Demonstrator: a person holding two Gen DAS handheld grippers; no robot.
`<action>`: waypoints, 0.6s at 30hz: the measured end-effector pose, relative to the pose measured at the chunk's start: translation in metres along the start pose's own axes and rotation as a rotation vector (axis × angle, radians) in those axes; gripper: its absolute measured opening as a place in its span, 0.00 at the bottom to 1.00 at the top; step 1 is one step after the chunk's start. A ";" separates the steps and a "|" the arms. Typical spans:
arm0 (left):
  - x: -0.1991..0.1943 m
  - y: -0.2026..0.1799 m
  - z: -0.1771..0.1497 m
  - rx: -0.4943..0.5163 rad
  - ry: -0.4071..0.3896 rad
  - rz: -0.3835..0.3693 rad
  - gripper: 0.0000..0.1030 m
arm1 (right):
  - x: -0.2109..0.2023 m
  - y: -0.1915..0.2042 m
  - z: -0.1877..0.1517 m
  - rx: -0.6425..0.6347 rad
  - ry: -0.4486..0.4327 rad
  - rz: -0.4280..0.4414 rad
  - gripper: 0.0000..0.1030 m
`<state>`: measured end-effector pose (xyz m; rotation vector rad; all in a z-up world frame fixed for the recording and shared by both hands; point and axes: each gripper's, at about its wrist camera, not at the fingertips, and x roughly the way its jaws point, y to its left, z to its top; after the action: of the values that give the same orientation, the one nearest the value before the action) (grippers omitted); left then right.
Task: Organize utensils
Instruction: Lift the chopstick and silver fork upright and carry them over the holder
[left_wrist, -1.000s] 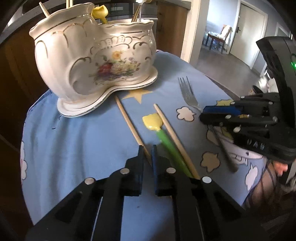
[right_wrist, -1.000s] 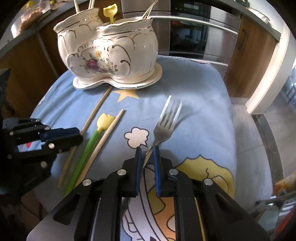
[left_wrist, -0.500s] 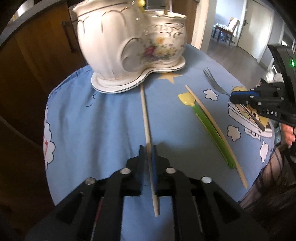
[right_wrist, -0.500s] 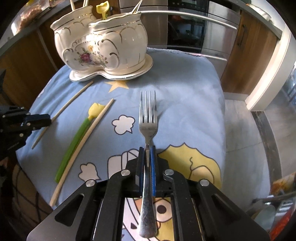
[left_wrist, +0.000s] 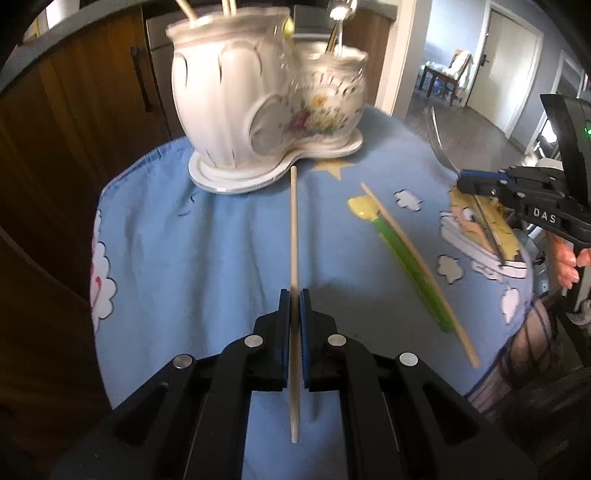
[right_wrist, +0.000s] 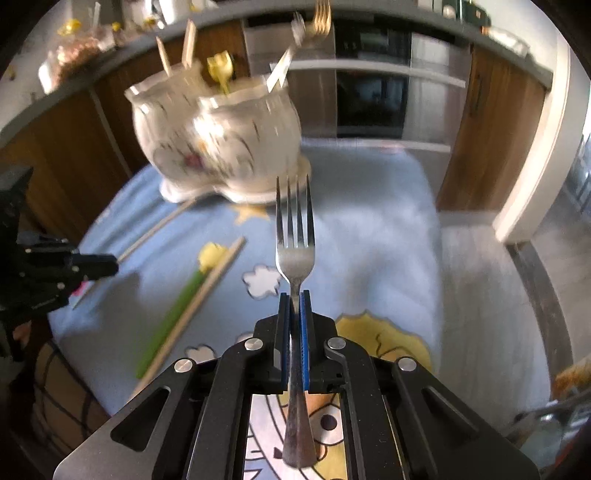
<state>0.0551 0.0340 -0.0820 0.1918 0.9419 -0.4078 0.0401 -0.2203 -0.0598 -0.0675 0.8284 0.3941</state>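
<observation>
With the left gripper (left_wrist: 294, 295) clamped on 1 wooden chopstick (left_wrist: 293, 229) and the right gripper (right_wrist: 294, 299) clamped on the fork (right_wrist: 295, 254), both lifted off the blue cloth (left_wrist: 207, 251), each should be raised above the ceramic holder (left_wrist: 266, 107) and lowered tip-first into its own compartment.

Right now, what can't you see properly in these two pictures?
- Inside the white pot: both views, its walls hide what the sticks and spoons stand in.
- Flower picture on the pot: right view, smeared by blur.
- Person's hand: left view, cut off by the edge.
- Counter clutter: right view, too small and blurry.
</observation>
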 end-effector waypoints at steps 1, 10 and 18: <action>-0.005 0.000 0.000 0.005 -0.012 -0.003 0.05 | -0.007 0.002 0.002 -0.009 -0.029 0.002 0.06; -0.056 -0.005 0.015 0.037 -0.188 -0.024 0.05 | -0.038 0.015 0.020 -0.056 -0.218 -0.011 0.06; -0.103 -0.004 0.048 0.022 -0.432 -0.039 0.05 | -0.064 0.029 0.061 -0.075 -0.356 0.016 0.06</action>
<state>0.0358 0.0411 0.0299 0.0990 0.5176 -0.4733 0.0338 -0.2010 0.0313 -0.0579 0.4635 0.4367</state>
